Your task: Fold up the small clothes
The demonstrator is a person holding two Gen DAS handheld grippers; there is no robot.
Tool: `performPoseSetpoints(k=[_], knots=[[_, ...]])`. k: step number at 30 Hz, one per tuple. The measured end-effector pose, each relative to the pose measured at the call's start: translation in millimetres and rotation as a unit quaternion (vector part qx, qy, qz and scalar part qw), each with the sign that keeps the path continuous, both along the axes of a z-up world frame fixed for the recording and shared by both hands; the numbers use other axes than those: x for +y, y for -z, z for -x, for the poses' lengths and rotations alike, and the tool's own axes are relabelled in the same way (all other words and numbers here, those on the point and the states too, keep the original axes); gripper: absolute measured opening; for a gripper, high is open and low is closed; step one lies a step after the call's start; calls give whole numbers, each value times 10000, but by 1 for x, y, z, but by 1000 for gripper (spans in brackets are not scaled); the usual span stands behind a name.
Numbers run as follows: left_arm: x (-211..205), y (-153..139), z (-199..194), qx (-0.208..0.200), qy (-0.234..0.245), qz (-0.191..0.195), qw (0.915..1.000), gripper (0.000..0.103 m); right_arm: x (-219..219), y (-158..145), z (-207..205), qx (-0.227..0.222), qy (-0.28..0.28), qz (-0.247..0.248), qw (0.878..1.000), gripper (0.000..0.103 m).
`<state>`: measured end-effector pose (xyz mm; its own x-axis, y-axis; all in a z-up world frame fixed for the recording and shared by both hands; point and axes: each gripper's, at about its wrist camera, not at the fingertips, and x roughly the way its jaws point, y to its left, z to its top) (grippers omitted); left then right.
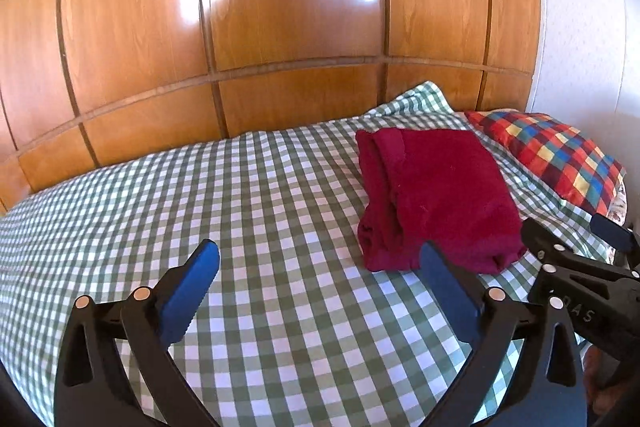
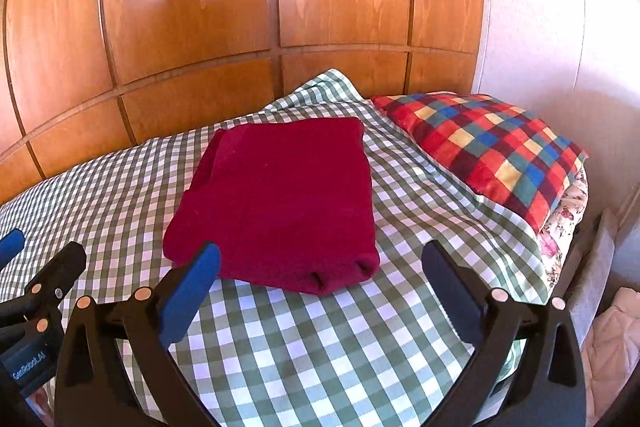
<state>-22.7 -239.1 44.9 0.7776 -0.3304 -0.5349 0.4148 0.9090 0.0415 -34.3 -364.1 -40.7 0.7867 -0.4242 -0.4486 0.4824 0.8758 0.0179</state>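
Observation:
A dark red garment (image 1: 436,199) lies folded into a thick rectangle on the green-and-white checked bedspread (image 1: 260,211). In the right wrist view the garment (image 2: 280,203) sits straight ahead on the bedspread (image 2: 320,347). My left gripper (image 1: 320,267) is open and empty, just left of and in front of the garment. My right gripper (image 2: 320,267) is open and empty, hovering just in front of the garment's near edge. The right gripper also shows at the right edge of the left wrist view (image 1: 576,239), and the left gripper shows at the left edge of the right wrist view (image 2: 40,251).
A multicoloured checked pillow (image 2: 488,151) lies at the head of the bed to the right, also seen in the left wrist view (image 1: 556,155). A glossy wooden wardrobe (image 1: 280,19) stands behind the bed. A white wall (image 2: 560,47) is on the right. A floral sheet (image 2: 560,227) hangs at the bed's right edge.

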Motion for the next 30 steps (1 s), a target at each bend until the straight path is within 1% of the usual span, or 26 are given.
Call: performPoseSetpoints(k=[6,13,19,30], knots=[[1,-2,5,8,-36,-30,10000,99,3,-1,5,-16,89,82,9999,100],[4,-5,5,-80,-81,-5,9999,99,6,-1,7,-43,78,122,9999,100],[6,-5,4,-69,-119,-3,9999,99,10,-2,7,-61,44,172,9998,100],[10,-6,5,-118,-193,-21,9997,99,12,-1,7,-53,4,128,9999,100]])
